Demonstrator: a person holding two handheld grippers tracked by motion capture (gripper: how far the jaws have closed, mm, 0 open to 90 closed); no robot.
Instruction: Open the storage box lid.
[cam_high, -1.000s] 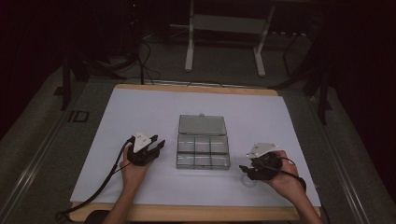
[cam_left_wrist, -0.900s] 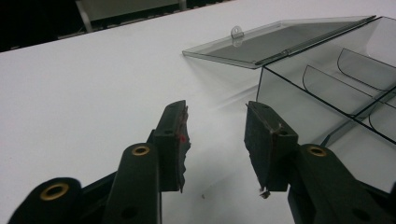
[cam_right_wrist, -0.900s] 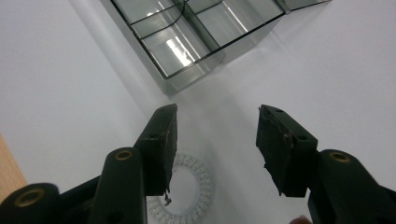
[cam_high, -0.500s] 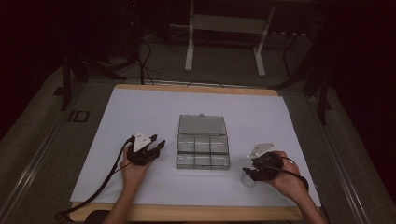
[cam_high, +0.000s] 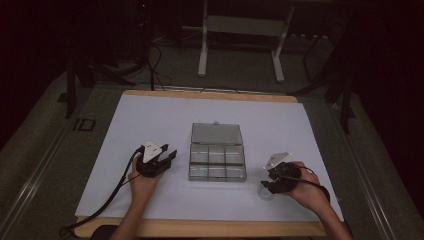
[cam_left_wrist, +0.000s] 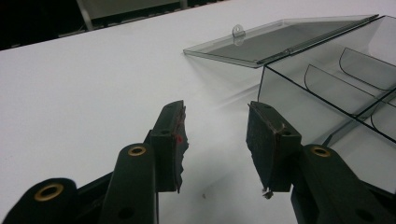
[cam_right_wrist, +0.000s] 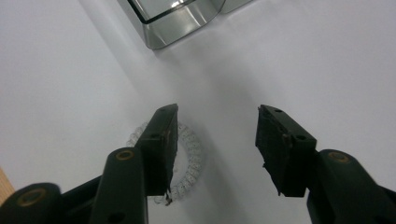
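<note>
Both hand-held grippers low (jaws apart) — right hand-held gripper (cam_right_wrist: 215, 140) over coil ring (cam_right_wrist: 187, 158).

1. Compartment box (cam_high: 217, 162): clear smoky-grey plastic, its open lid (cam_left_wrist: 280, 39) the same tint, ahead of the left gripper's (cam_left_wrist: 215, 140) jaws
2. Coiled ring (cam_right_wrist: 189, 154): translucent whitish, ribbed spiral pattern, partly under one jaw of the right gripper (cam_right_wrist: 215, 144)
3. Both grippers: black jaws with brass-coloured rivets; a red fleck on one left pad (cam_left_wrist: 176, 135)
4. Table sheet (cam_high: 150, 120): plain white, with a light wooden edge
5. Gripper top plates: pale grey
</note>
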